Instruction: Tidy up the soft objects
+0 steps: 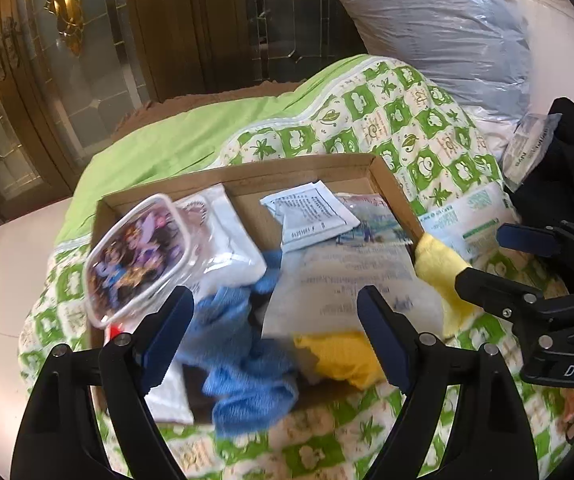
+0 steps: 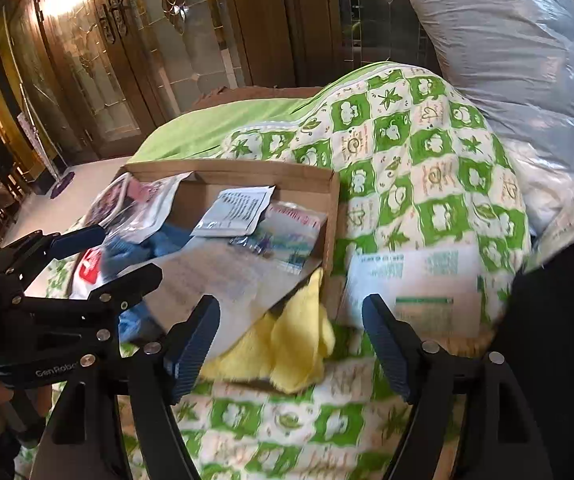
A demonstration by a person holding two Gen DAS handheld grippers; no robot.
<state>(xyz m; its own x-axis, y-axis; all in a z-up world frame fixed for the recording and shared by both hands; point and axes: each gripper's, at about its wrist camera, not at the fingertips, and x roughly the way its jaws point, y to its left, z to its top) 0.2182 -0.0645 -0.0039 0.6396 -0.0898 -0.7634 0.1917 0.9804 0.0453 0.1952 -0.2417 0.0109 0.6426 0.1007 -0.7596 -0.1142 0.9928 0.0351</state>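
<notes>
- The cardboard tray (image 1: pixel 247 178) sits on the green-and-white quilt (image 1: pixel 407 120) and already holds most of the soft things: a blue cloth (image 1: pixel 243 364), a cartoon-print pouch (image 1: pixel 135 256), a white padded pack (image 1: pixel 227 240), a small white sachet (image 1: pixel 315 216) and a large clear printed bag (image 1: pixel 351 280).
- Still outside, by my reading: a green-printed white packet (image 2: pixel 415 280) lies on the quilt just beside the tray's right wall.
- A yellow cloth (image 2: pixel 287 344) spills over the tray's near right corner, half in and half out (so it probably wants tucking in).
- The left gripper (image 1: pixel 275 312) hovers over the tray's near edge with fingers spread apart and nothing between them.
- The right gripper (image 2: pixel 291 336) is likewise spread wide and empty, above the yellow cloth, with the loose packet just beyond its right finger.
- Room: the tray's far middle shows bare cardboard, the likeliest free spot.
- Edges: the right wall stands between packet and tray, so the packet must be lifted over it; the two grippers sit near each other, leaving little sideways slack.
- A bulky plastic-wrapped bundle (image 2: pixel 507 60) rises well behind the quilt, clear of the work.
</notes>
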